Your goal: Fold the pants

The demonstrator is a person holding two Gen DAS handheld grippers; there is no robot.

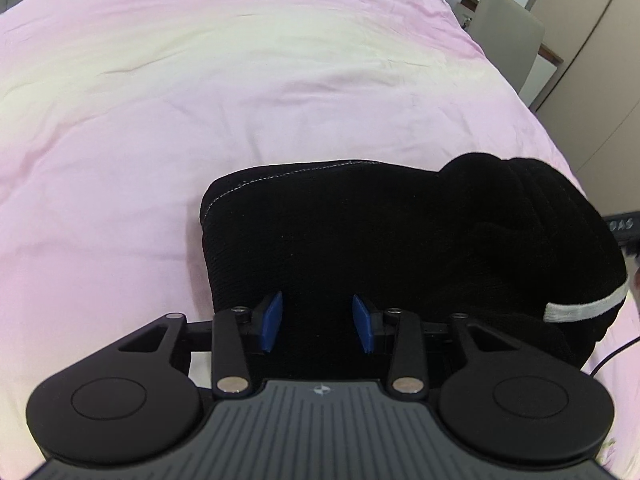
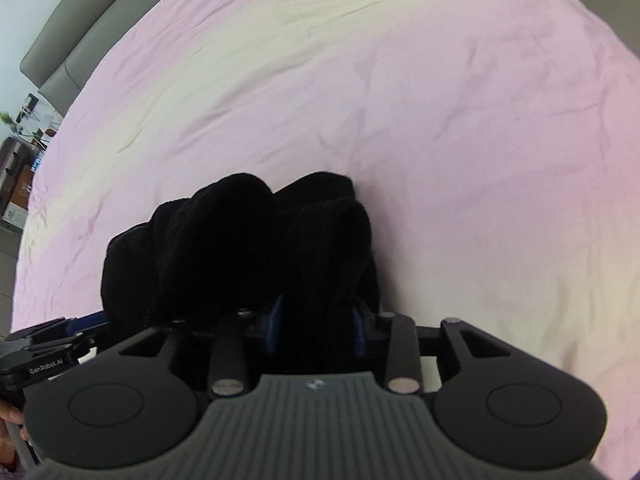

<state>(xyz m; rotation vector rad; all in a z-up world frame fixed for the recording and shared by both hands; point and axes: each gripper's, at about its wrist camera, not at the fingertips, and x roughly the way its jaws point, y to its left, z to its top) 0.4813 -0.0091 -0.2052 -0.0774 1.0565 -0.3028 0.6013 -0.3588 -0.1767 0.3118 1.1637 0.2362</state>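
Note:
The black pants (image 1: 360, 240) lie folded into a compact bundle on the pink bed sheet (image 1: 200, 100). A white band (image 1: 588, 306) shows at the bundle's right end. My left gripper (image 1: 318, 326) is over the near edge of the bundle; its blue pads (image 1: 273, 322) stand apart, and whether they hold a layer of cloth is unclear. In the right wrist view the pants (image 2: 260, 248) bunch up in thick folds. My right gripper (image 2: 318, 326) has black fabric filling the gap between its blue pads (image 2: 276, 320), which are partly hidden by the cloth.
The pink sheet (image 2: 440, 120) covers the bed all around. A beige chair (image 1: 508, 36) and cupboards (image 1: 592, 60) stand beyond the far right edge. A grey headboard (image 2: 72, 52) and a cluttered shelf (image 2: 24, 128) are at the left. The left gripper's body (image 2: 44, 356) shows at lower left.

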